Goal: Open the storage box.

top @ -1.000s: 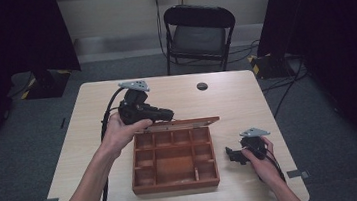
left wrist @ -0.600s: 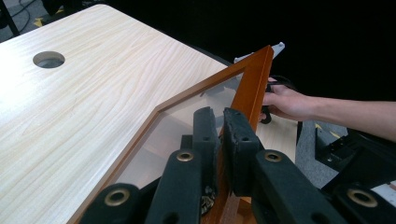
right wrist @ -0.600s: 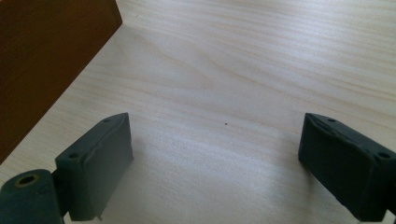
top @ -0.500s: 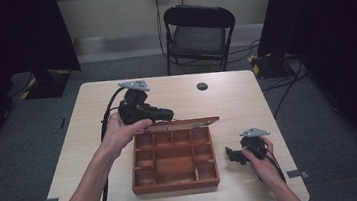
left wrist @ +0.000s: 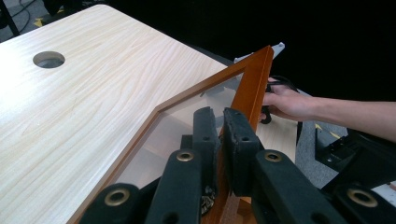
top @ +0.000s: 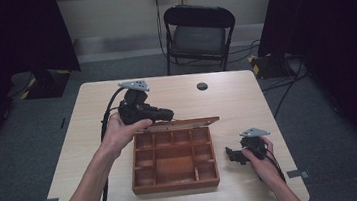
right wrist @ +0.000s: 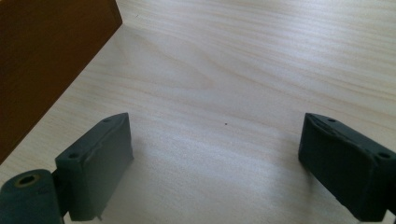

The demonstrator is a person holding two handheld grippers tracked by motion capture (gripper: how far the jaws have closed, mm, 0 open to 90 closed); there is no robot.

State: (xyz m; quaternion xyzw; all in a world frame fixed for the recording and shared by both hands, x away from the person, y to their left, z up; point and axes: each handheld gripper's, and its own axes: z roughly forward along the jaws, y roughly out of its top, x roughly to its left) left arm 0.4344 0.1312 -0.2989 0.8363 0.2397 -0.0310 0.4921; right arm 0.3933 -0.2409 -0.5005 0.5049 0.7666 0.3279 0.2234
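On the table (top: 82,156), a wooden box (top: 173,159) with small compartments sits at centre, its glass-paned lid (top: 184,124) raised upright along the far edge. Left gripper (top: 165,116) reaches from the left, jaws clamped on the lid's wooden frame (left wrist: 250,93); in its own view the pads pinch the frame edge. Right gripper (top: 232,155) rests on the tabletop just right of the box, jaws spread wide, nothing between them, box wall (right wrist: 42,60) near.

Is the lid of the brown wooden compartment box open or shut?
Open. The glass-paned wooden lid stands raised at the far edge of the brown wooden compartment box, its compartments exposed, with the left hand-held gripper clamped on the lid's frame.
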